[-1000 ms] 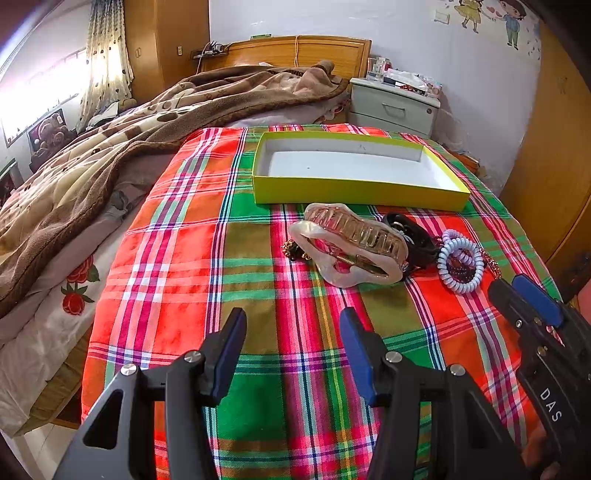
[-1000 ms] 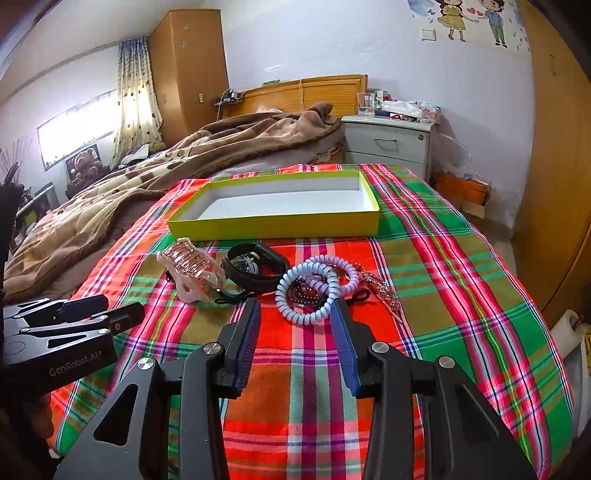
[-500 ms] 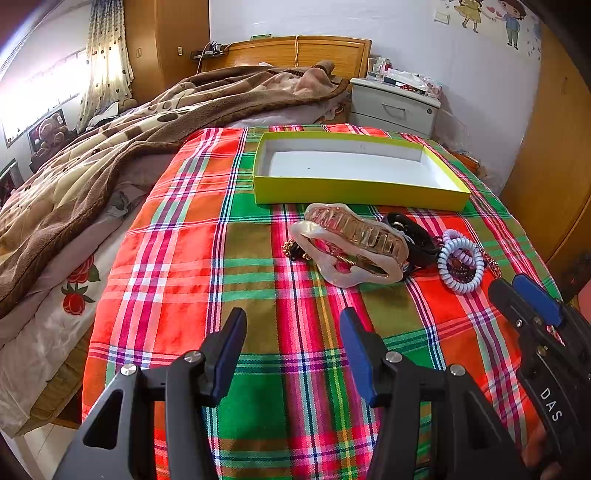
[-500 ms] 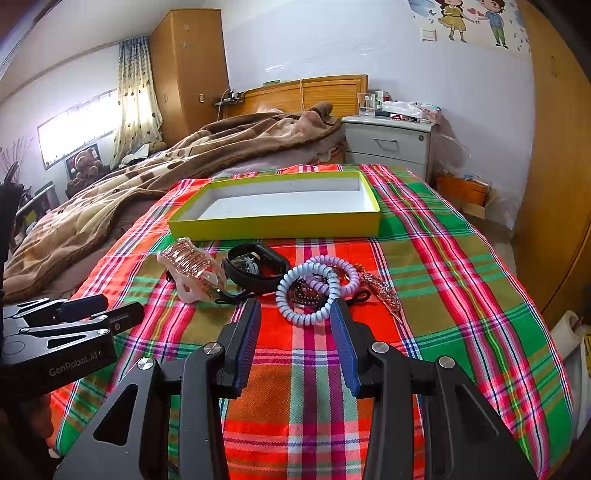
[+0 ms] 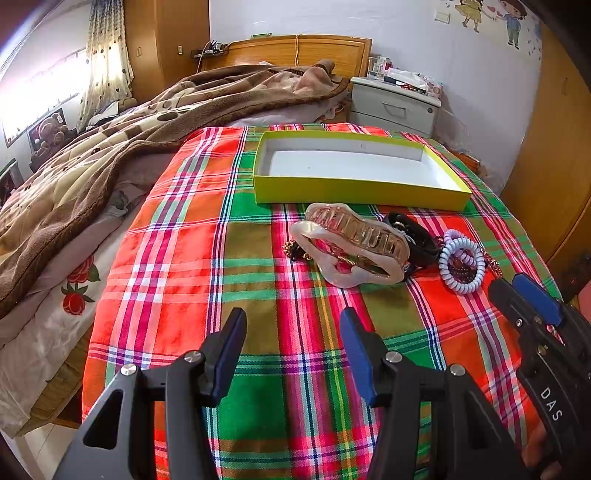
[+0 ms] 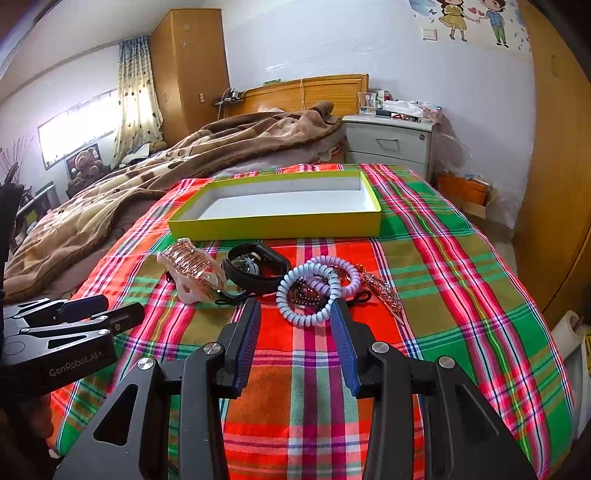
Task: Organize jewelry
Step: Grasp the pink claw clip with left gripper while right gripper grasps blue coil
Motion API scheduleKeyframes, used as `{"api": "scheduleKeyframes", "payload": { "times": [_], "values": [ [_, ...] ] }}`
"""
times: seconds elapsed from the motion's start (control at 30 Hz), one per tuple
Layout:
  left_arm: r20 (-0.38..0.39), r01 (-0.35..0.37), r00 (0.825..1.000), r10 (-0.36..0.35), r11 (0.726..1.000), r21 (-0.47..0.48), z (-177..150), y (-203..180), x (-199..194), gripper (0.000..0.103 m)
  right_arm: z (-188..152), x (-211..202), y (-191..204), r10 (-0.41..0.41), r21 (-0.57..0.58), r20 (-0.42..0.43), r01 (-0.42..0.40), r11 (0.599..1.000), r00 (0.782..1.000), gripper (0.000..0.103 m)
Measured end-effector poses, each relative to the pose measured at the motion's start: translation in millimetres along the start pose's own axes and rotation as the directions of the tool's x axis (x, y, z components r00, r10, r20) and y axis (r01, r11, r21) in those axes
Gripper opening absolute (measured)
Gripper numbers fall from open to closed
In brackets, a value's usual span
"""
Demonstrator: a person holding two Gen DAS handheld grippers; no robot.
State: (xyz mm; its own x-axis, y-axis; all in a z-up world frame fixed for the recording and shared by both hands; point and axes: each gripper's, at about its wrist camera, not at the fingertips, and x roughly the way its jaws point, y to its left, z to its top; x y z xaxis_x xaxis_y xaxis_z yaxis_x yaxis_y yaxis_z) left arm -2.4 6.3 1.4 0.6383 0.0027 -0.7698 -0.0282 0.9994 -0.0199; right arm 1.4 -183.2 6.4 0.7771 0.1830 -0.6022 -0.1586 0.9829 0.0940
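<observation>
Both tools, left [image 5: 291, 343] and right [image 6: 295, 332], hover angled down, jaws apart and empty, short of the jewelry [image 6: 306, 288].

Your plaid cloth [image 6: 424, 280] is red, green, pink. Box [image 6: 273, 225] is yellow-green outside, white inside. Hair claw [image 5: 351, 247] is pearly pink, coil hair tie [image 6: 306, 291] pale blue, second coil [image 6: 347, 269] lilac, band [image 6: 258, 273] black. Blanket [image 5: 110, 147] is brown, spotted.

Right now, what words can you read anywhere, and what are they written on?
"DAS": on the side of the right gripper, seen from the left wrist.
"GenRobot.AI": on the side of the left gripper, seen from the right wrist.
Wall sticker: cartoon children and hearts, no words readable.
Things on the nightstand: too small to read.
</observation>
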Motion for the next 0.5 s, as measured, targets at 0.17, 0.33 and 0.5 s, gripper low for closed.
{"api": "scheduleKeyframes", "payload": {
  "times": [0.17,0.33,0.5],
  "values": [
    [0.002,0.018,1.0,-0.018,1.0,-0.002,1,0,1,0.054,2,1,-1,0.004,-0.001,-0.001,-0.004,1.0,1.0,0.04],
    [0.0,0.085,0.996,-0.085,0.995,-0.049,8,10,4,0.054,8,6,-5,0.012,-0.011,-0.003,-0.012,1.0,1.0,0.04],
    [0.006,0.205,0.979,-0.205,0.975,-0.084,21,14,4,0.054,16,13,-10,0.017,-0.013,-0.011,-0.017,1.0,1.0,0.04]
  ]
}}
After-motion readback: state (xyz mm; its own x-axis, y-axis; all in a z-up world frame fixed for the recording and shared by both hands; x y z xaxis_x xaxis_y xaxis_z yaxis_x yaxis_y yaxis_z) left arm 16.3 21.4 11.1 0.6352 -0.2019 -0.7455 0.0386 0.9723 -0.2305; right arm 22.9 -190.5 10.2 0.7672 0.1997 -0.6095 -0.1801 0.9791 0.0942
